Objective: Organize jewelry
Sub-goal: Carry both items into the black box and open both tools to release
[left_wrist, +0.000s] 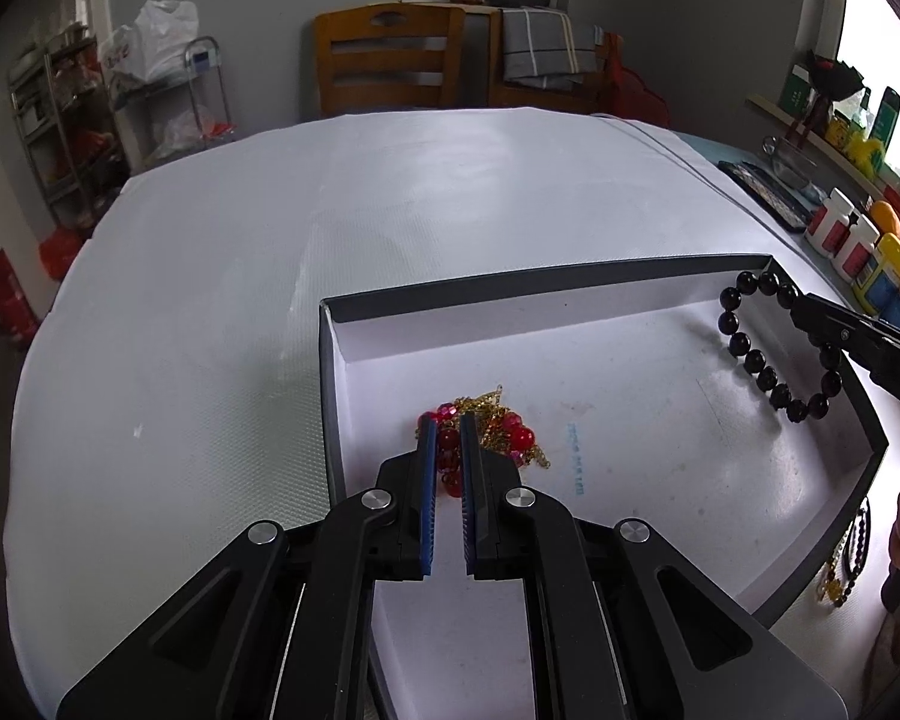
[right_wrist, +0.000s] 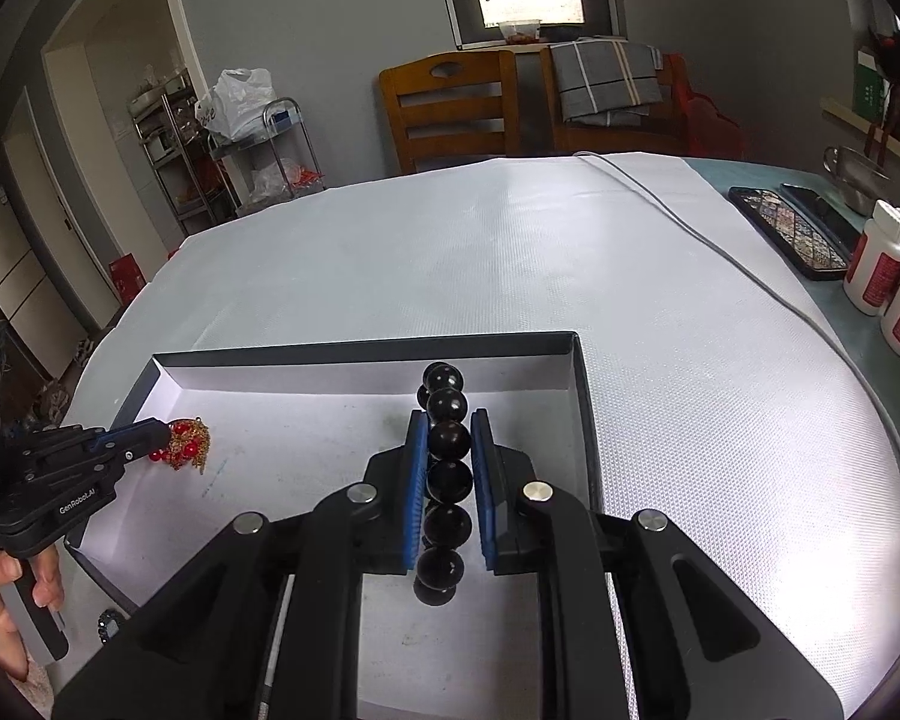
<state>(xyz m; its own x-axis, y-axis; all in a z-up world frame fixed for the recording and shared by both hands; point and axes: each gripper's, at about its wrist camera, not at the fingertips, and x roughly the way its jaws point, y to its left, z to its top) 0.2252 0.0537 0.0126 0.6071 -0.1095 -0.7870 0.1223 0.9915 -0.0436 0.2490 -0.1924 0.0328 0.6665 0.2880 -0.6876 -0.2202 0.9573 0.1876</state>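
Both pieces hang over the shallow grey box [left_wrist: 624,279] on the tabletop [left_wrist: 270,240], so the step in hand looks like setting them down inside it.

The left gripper [left_wrist: 448,429] is nearly closed, its blue pads pinching a tangle of red beads and gold chain [left_wrist: 498,438] at the box's left end. The bulk of the tangle sits low, seemingly on or just above the white floor. Lower until the chain piles up, then part the pads and lift straight away, since loose links could snag on the ribbed pads.

The right gripper [right_wrist: 450,450] clamps a bracelet of black beads [right_wrist: 448,480] edge-on, with beads sticking out past the pads front and back. From the left wrist view the loop hangs beside the box's right wall. Bring it inward, away from that wall, and tip it flat before letting go, so the round beads do not roll over the rim.

More jewelry [left_wrist: 852,558] lies on the tabletop just outside the box's near right edge.
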